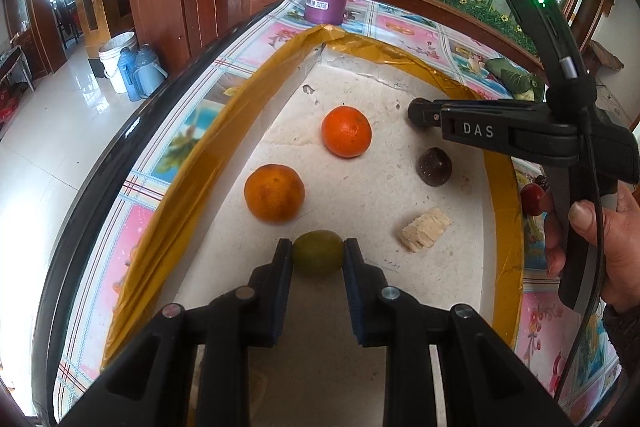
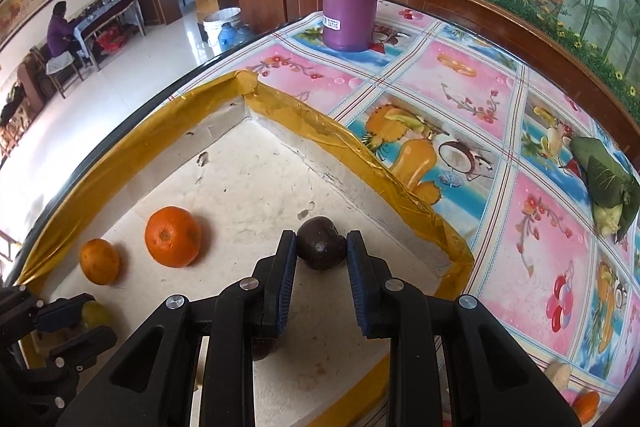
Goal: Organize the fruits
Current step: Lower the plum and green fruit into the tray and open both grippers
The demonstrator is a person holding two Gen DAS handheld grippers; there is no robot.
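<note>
Fruit handling: left claw [image 1: 318,253] is clamped on a small, firm green fruit [image 1: 318,251] and right claw [image 2: 321,247] on a dark, probably softer one [image 2: 321,243], both low inside the tray [image 1: 192,183]; grip gently across the widest part.

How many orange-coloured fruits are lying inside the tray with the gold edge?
2. The brighter orange lies toward the far corner of the tray; the duller orange lies nearer, beside the left wall. Others may be hidden under the claws.
</note>
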